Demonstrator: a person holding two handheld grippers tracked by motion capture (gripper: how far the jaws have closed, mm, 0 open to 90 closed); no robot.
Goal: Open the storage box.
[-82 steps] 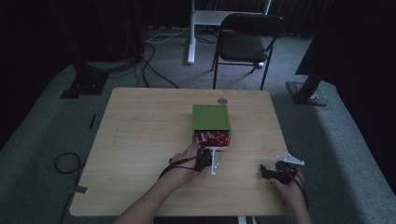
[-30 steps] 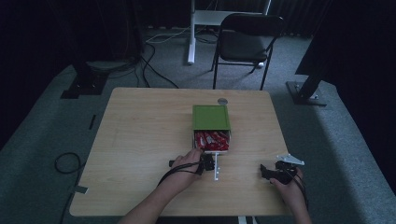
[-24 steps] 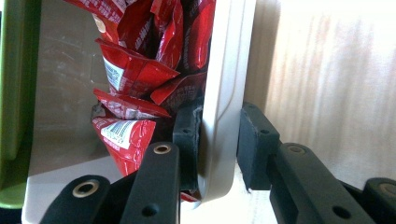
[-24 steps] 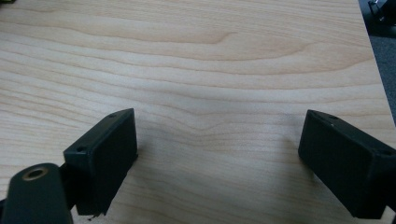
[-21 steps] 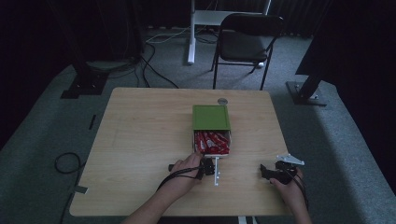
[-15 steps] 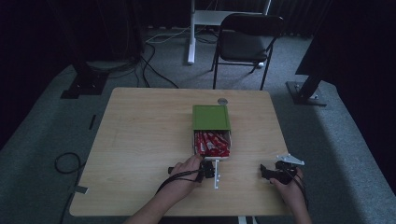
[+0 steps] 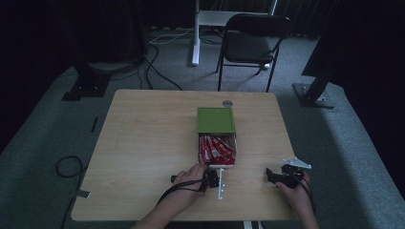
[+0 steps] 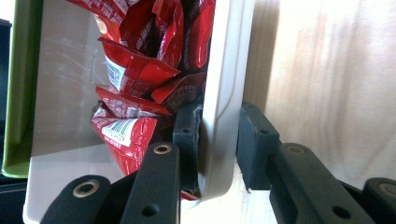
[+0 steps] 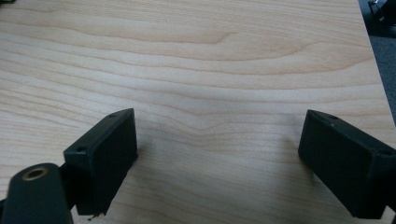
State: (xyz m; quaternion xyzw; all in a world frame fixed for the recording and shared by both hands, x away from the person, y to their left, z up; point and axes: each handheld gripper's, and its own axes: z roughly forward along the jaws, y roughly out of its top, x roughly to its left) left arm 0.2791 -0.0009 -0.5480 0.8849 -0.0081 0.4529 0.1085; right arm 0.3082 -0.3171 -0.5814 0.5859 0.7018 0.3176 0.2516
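- Sliding toward the person since the earlier frames, the white plastic drawer tray (image 7: 220, 164) now sticks further out of its green box sleeve (image 7: 216, 119) on the pale wooden surface (image 7: 143, 143).
- Red foil snack packets (image 8: 135, 79) lie heaped inside the tray.
- Left tool (image 8: 218, 140) clamps the tray's front wall.
- Right tool (image 9: 219, 163) rests wide apart, near the surface's right edge.
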